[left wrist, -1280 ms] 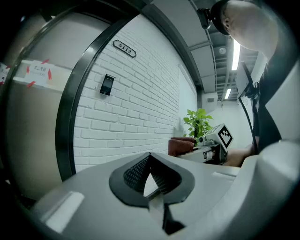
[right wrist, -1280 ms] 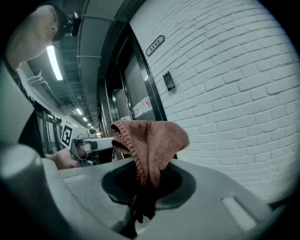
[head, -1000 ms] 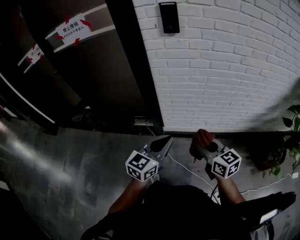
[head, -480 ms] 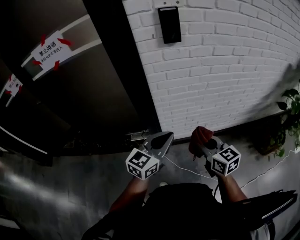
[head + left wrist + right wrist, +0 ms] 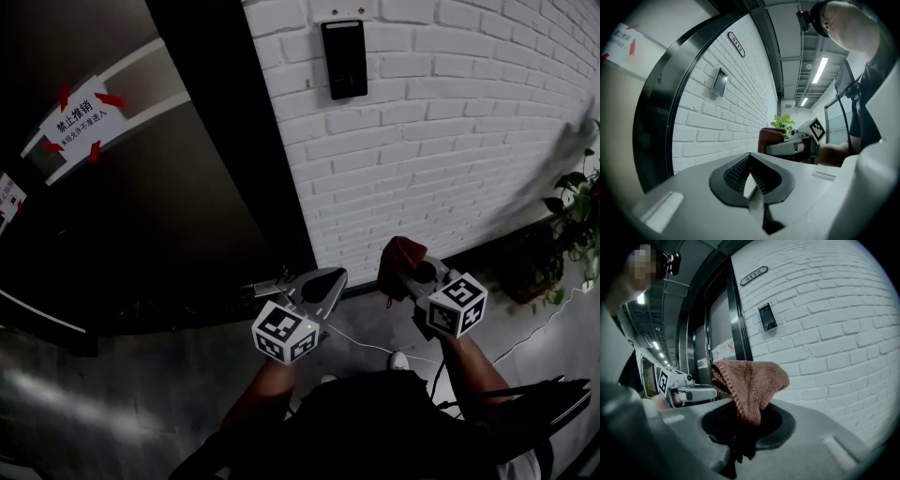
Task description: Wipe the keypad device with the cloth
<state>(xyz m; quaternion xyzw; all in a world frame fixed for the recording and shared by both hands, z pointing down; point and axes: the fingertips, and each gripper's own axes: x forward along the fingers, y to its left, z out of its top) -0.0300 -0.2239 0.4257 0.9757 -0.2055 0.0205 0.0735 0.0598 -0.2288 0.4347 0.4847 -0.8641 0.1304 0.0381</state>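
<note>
"Can you see any buttons on the keypad device [image 5: 343,58]?"

"No, it's too small and dark. The plant [image 5: 578,202], far right of it and lower, is cut off by the edge."

"And the cloth [image 5: 752,378]?"

"Its bottom end is hidden between the jaws of the right hand-held gripper [image 5: 740,420]. On the sign [image 5: 77,114], far left of the keypad device, the small print is too tiny to read."

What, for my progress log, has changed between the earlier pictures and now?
The view closed on the white brick wall: the black keypad device sits lower, larger. The right gripper rose slightly, still shut on the brown terry cloth. The left gripper stayed shut, empty.
</note>
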